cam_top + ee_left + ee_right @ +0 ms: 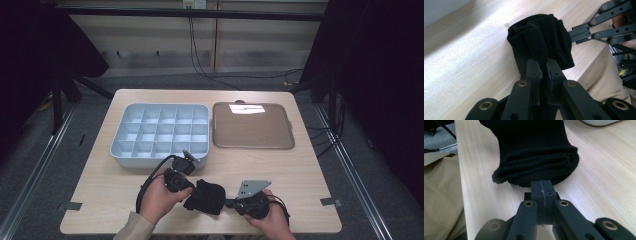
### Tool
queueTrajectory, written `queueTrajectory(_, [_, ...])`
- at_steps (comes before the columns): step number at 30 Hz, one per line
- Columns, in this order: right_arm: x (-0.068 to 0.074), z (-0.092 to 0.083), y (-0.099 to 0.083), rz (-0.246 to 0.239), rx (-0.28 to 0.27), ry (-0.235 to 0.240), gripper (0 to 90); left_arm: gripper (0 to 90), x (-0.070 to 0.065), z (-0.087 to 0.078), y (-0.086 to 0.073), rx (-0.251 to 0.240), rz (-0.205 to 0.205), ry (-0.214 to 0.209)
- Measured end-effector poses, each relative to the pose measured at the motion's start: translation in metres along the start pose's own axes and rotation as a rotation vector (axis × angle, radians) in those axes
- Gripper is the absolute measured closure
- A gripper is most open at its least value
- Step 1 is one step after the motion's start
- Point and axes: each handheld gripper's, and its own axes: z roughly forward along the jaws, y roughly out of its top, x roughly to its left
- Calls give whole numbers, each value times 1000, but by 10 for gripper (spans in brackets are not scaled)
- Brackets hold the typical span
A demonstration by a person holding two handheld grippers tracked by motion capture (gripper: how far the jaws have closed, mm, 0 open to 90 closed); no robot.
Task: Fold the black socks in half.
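On the near edge of the pale wooden table (115,185), a black ribbed knitted fabric bundle (206,197) lies between the two hand-held grippers. No brand, label or readable writing shows on anything.

Left of the bundle, the left gripper (186,187) comes in from the person's left hand (159,197). In the left gripper view its jaws stand narrow, pinched on a fold of the black knit (541,45), with cloth running down between the pads.

Right of the bundle, the right gripper (231,203), with its grey three-cornered plate on top, is held in the right hand (272,220). In the right gripper view its jaws are pressed flat together, pad to pad, and their tips touch the rolled edge of the bundle (536,152); whether a thin bit of fabric is caught between them I cannot tell.

Farther back, the high view shows a light blue plastic tray divided into square compartments (116,150) at left and a brown flat square tray with rounded corners (252,126) at right, just beside each other. The left gripper view also shows the right gripper's black linkage (576,33) meeting the bundle, and beige trousers (599,80) beyond the table edge; the right gripper view shows that beige cloth (441,192) at its left.
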Motion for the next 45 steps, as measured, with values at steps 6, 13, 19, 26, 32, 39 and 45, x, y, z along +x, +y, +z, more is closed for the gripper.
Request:
queueTrajectory(6, [0,2,1,-6,-5,6,900,828,-1,0,1,-3,-1,-4])
queueTrajectory(13, [1,4,3,-8,-1,14,900,827,-1,0,1,3,2,-5])
queueTrajectory(19, [1,8,6,-17,-2,23,900,827,-3,-1,2,3,5,-2])
queueTrajectory(26, [1,12,9,-29,0,34,900,827,-4,2,6,12,6,-1])
queueTrajectory(32, [0,14,11,-32,2,41,900,826,-3,3,6,13,3,5])
queueTrajectory(39, [0,16,13,-40,2,43,900,823,-4,7,7,5,-13,1])
queueTrajectory(45, [0,16,13,-35,3,43,900,819,-4,9,9,6,-8,0])
